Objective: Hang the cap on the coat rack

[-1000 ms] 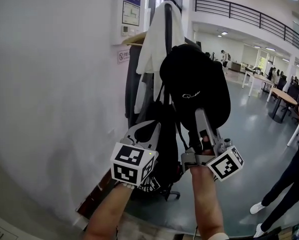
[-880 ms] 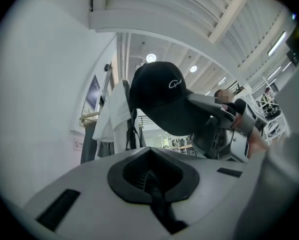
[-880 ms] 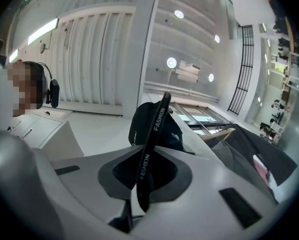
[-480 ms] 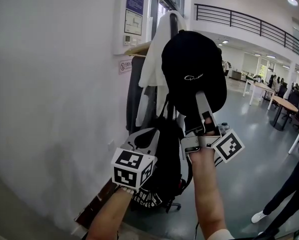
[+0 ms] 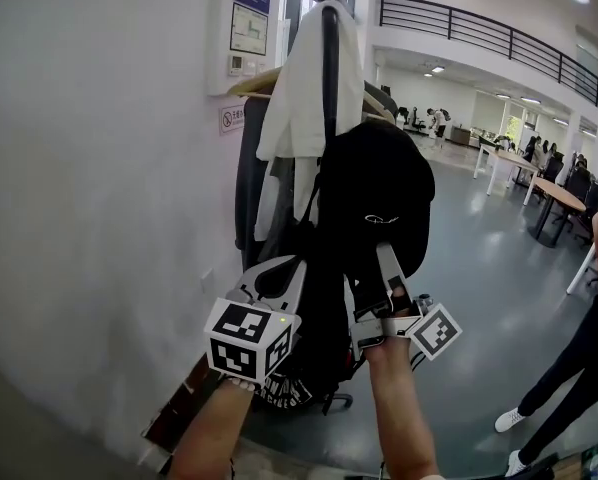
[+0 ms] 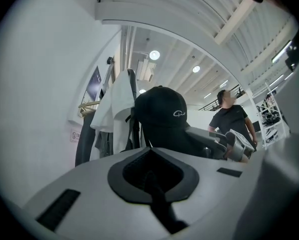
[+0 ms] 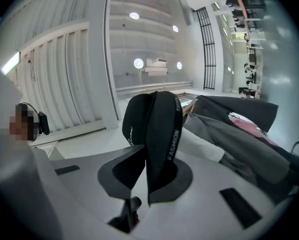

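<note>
- Your right gripper: held up on your outstretched right forearm, jaws clamped on the lower edge of the cap.
- Your left gripper: below-left of the cap, jaws together and empty, left forearm raised.

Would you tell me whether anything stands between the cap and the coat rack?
Yes: the coat rack is crowded. A white garment drapes over its top, and a black backpack hangs behind the cap, which the right gripper holds.

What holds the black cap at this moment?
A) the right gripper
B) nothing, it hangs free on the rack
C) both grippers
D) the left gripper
A: the right gripper is clamped on the cap, while the left gripper is shut with nothing between its jaws.
</note>
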Demonstrator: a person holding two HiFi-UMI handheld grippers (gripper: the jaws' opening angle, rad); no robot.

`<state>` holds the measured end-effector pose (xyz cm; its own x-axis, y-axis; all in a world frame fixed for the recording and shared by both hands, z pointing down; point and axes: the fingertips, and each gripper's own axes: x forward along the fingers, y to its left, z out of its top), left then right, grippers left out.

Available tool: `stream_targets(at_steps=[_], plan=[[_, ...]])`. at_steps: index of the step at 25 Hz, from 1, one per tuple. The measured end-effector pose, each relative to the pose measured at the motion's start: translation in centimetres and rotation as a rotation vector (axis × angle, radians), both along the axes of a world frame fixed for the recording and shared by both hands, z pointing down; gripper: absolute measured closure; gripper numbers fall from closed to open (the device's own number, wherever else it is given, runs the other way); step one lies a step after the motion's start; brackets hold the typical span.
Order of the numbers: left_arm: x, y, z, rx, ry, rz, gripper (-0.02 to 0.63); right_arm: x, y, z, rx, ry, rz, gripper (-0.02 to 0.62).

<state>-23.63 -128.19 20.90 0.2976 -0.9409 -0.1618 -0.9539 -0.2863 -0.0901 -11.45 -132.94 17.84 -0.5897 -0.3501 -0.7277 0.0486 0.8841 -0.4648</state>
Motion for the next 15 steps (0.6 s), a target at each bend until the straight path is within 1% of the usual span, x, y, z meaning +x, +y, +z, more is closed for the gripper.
stream_targets(at_steps=[4, 8, 10, 13, 15], plan=[[0.1, -0.1, 0.8, -0.012, 0.009, 0.002, 0.601, -0.2, 0.4, 2.3, -0.025, 0.009, -0.009, 0.575], [0.4, 0.3, 1.2, -0.022, 0.009, 0.003, 0.601, -0.8, 0.5, 3.4, -0.066, -0.014, -0.060, 0.575], [0.6, 0.7, 1.4, -0.026, 0.006, -0.001, 0.601, -1.0, 0.9, 3.5, -0.062, -0.012, -0.065, 0.575], [1.1, 1.1, 1.9, -0.039, -0.002, -0.013, 0.601, -0.9, 1.5, 3.8, -0.054, 0.024, -0.041, 0.570], [1.2, 1.2, 2.3, -0.047, -0.004, -0.027, 0.601, -1.3, 1.3, 4.5, -0.070, 0.078, -0.014, 0.539]])
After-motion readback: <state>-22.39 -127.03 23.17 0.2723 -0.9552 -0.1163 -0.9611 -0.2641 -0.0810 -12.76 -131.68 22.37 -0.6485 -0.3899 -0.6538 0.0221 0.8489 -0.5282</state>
